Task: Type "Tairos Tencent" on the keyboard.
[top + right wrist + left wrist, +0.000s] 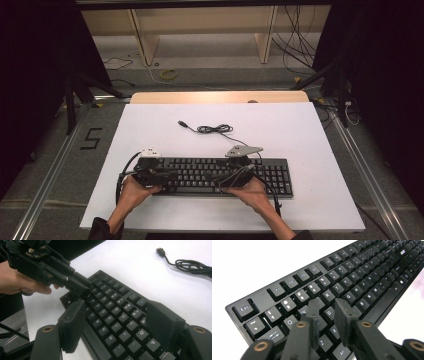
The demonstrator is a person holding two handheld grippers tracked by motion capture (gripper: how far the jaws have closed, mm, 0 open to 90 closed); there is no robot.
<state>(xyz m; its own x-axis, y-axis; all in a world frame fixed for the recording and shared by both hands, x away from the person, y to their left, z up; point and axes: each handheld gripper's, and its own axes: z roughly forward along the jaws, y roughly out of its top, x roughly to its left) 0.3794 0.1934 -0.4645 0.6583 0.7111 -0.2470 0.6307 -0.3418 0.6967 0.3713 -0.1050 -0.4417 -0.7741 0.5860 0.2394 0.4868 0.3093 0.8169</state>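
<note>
A black keyboard lies across the near part of a white board. Its cable is coiled behind it, with the USB plug loose on the board. My left gripper hovers over the keyboard's left end. In the left gripper view its jaws stand a little apart above the W, S and D keys, with nothing between them. My right gripper is over the middle, and its jaws are wide open above the O and P keys. The left gripper points at the keys' far end there.
The white board rests on a wooden table. Bare board lies to the right of the keyboard and behind the cable. Metal rails run along both sides, and a wooden shelf and loose wires are on the floor beyond.
</note>
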